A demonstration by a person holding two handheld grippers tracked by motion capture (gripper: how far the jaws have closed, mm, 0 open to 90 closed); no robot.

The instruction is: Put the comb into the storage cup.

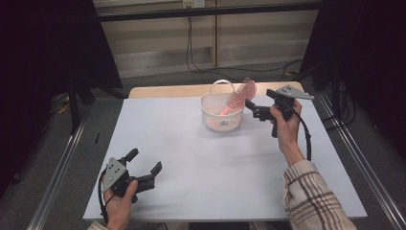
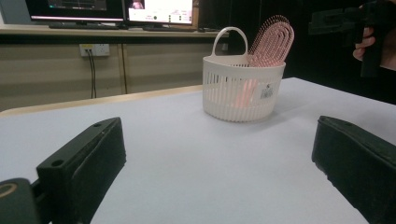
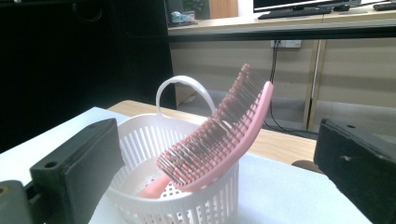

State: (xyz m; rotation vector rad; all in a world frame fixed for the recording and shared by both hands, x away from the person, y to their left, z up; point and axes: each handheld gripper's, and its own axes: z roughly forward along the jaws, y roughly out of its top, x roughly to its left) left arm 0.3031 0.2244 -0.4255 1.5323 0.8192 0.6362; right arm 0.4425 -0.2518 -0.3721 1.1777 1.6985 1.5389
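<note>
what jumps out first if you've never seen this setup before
The pink brush stands out: it sits handle-down in the white basket at the far middle of the table, its head leaning out over the rim. The right tool is open beside the basket, close to the brush head. The left tool rests open at the near left corner, far from both.

Table (image 1: 191,158): white basket (image 1: 221,112) at 12 o'clock, pink hairbrush (image 1: 238,97) leaning on its rim | right gripper (image 1: 251,106) at 1 o'clock, just beside brush, jaws apart | left gripper (image 1: 143,161) at 7 o'clock, jaws apart, nothing between.
</note>
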